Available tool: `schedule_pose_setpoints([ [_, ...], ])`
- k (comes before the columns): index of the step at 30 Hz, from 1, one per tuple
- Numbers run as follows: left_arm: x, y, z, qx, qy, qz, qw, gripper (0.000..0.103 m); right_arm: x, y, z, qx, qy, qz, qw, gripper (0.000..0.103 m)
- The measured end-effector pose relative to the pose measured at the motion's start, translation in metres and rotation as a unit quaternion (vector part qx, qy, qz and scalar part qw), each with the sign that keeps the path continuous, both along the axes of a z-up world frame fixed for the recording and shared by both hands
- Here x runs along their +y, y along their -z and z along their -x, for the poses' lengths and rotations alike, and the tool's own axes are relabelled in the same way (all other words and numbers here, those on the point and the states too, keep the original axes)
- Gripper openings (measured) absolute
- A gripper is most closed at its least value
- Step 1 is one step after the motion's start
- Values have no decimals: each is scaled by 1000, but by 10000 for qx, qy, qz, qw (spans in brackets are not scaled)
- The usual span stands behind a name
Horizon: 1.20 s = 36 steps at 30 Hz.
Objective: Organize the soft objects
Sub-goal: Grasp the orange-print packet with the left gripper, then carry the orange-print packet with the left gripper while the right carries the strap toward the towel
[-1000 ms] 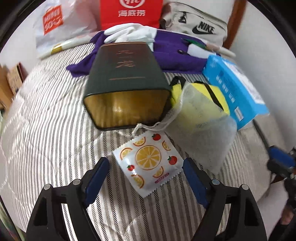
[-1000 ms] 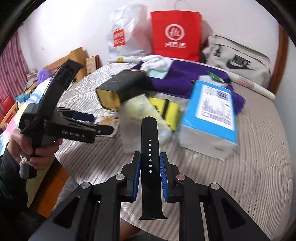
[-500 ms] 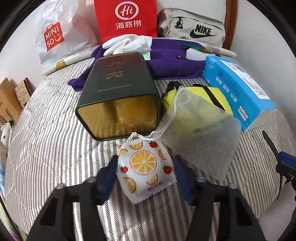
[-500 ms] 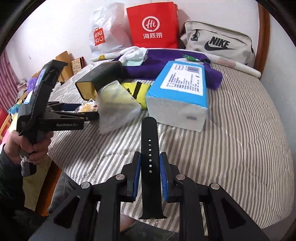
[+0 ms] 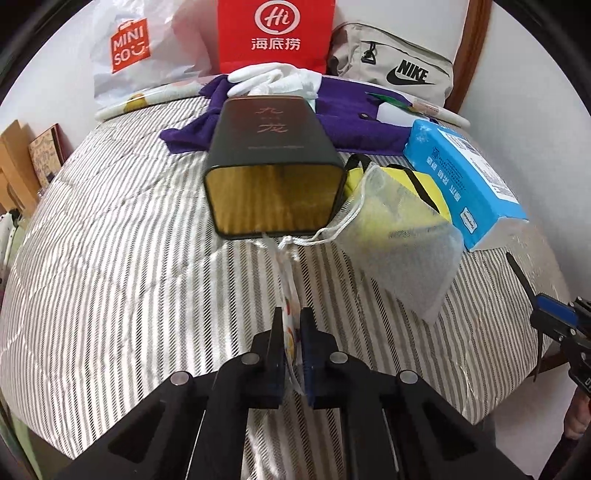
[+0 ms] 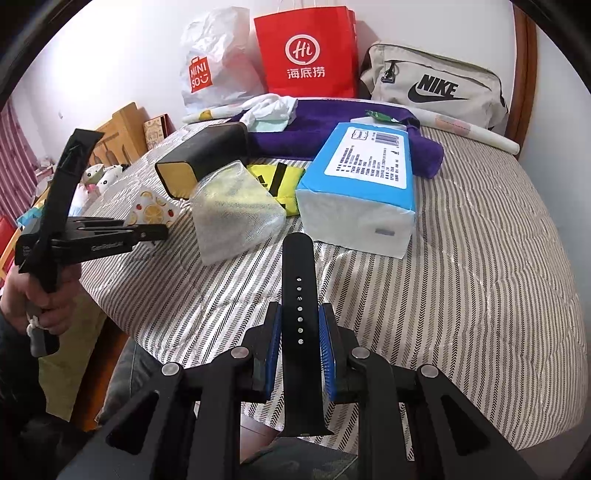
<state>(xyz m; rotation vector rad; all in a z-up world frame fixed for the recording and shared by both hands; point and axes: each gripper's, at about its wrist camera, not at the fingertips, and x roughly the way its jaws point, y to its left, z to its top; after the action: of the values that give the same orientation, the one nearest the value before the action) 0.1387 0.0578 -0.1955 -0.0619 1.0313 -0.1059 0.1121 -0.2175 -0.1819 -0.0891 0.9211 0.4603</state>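
Striped grey-and-white quilted bedspread [image 5: 110, 258] across the whole lower frame, white wall behind. Left gripper [image 5: 291, 332] at lower centre of the left wrist view, jaws narrow and clamped on the orange-print soft sachet [image 6: 153, 212], seen edge-on there and lifted just clear of the bedspread at left in the right wrist view. Right gripper [image 6: 299, 332] at lower centre of its own view, pinching a black perforated rubber watch strap [image 6: 298, 291] that juts forward over the bedspread. Likely slip: thin sachet held by one edge, so a quick swing could pull it loose; white drawstring [image 5: 332, 229] of the translucent mesh pouch [image 5: 402, 254] trailing close to the sachet, possibly tangled with it, hard to tell. Straight ahead, upper centre, a dark green rectangular tin [image 5: 273, 162] lying on its side, gold-lined mouth facing the sachet, a probable destination. Beside it to the right, mesh pouch over a yellow folded garment [image 5: 424, 184], then a blue plastic tissue pack [image 5: 465, 177]. Further back, purple cloth [image 5: 351, 122], red paper bag [image 5: 275, 33], beige Nike bag [image 5: 399, 70].
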Motion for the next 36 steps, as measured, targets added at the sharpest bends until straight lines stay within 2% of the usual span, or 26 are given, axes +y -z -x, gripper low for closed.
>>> schedule_pose_setpoints([
  [13, 16, -34, 4, -267, -86, 334, 9991, 8, 9, -25, -7, -160, -77, 26, 9998, 20],
  [28, 16, -77, -18, -637, -7, 258, 9976, 8, 9, -59, -38, -418, 22, 93, 9991, 20],
  [36, 16, -92, -46, -742, 0, 235, 9970, 8, 11, -75, -67, -569, 85, 132, 9983, 20],
])
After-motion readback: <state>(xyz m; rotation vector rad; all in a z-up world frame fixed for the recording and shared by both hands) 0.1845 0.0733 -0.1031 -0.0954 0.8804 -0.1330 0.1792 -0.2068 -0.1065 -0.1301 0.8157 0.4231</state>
